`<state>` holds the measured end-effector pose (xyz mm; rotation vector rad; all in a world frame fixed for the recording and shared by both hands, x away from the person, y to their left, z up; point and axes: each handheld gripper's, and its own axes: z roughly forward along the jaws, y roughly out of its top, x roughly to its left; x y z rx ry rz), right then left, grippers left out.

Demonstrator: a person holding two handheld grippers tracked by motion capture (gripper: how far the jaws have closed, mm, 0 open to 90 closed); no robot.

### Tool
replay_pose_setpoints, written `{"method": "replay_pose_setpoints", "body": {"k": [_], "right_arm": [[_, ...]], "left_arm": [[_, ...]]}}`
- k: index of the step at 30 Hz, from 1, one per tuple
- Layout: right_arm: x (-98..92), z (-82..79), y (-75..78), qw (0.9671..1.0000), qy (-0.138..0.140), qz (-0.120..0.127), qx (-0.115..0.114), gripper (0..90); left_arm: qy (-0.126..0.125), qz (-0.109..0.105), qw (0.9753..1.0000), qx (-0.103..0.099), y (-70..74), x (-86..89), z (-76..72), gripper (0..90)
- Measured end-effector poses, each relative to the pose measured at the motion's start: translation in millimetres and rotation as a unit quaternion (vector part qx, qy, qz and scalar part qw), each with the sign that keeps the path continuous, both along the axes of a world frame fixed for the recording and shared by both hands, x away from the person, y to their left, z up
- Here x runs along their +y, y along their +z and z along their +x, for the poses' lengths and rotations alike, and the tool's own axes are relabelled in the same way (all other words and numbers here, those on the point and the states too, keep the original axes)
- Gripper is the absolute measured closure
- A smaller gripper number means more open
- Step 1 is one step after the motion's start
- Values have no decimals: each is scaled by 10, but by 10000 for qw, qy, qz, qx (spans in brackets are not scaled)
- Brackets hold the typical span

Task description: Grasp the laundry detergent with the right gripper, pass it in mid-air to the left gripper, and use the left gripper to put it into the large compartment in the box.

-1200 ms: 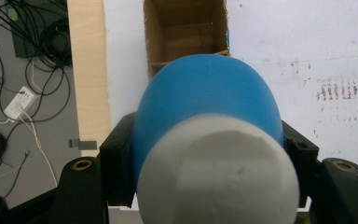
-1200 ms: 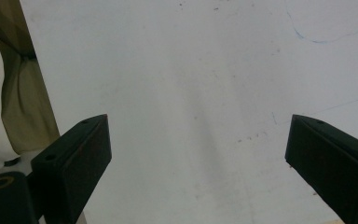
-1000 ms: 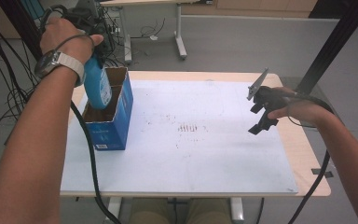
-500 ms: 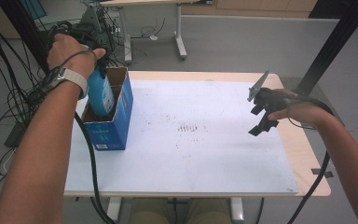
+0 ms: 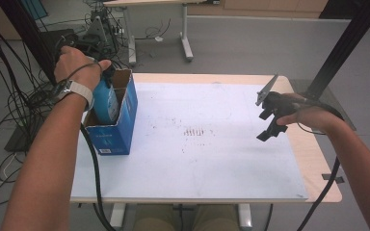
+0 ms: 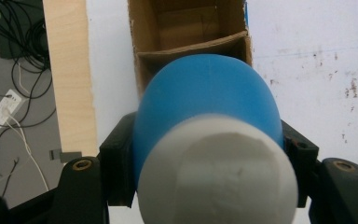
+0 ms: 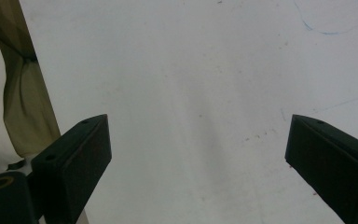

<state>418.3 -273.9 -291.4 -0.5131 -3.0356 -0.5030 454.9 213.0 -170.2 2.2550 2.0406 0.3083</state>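
A blue bottle (image 5: pixel 106 102) with a white cap (image 6: pixel 216 172) stands partly inside the open blue cardboard box (image 5: pixel 123 122) at the table's left. My left gripper (image 5: pixel 101 72) is shut on the bottle (image 6: pixel 205 98), one black jaw on each side of it near the top. In the left gripper view the box's brown inside (image 6: pixel 186 32) with its divider lies just beyond the bottle. My right gripper (image 5: pixel 269 126) hovers over the table's right side, open, with nothing between its fingers (image 7: pixel 79 154). Only the white tabletop (image 7: pixel 191 93) lies under it.
The white sheet (image 5: pixel 197 159) covers most of the wooden table (image 5: pixel 313 159) and carries faint dark marks at its middle. A black post (image 5: pixel 342 43) rises behind the right gripper. Cables (image 5: pixel 14 106) and another table's legs (image 5: pixel 185 33) are on the floor beyond.
My left gripper has lowered the blue bottle deeper into the box. The right gripper has stayed where it was, open.
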Motion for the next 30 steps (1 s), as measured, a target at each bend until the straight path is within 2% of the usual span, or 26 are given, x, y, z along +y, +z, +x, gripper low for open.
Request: {"method": "replay_pose_setpoints", "body": {"k": [17, 30], "right_arm": [[-9, -11, -29, 10000, -35, 1, 36, 70], [-8, -7, -44, 10000, -63, 13, 22, 70]], "left_arm": [[-72, -21, 9999, 99, -266, -7, 18, 375], [-111, 20, 9999, 81, -443, 2, 20, 375]]}}
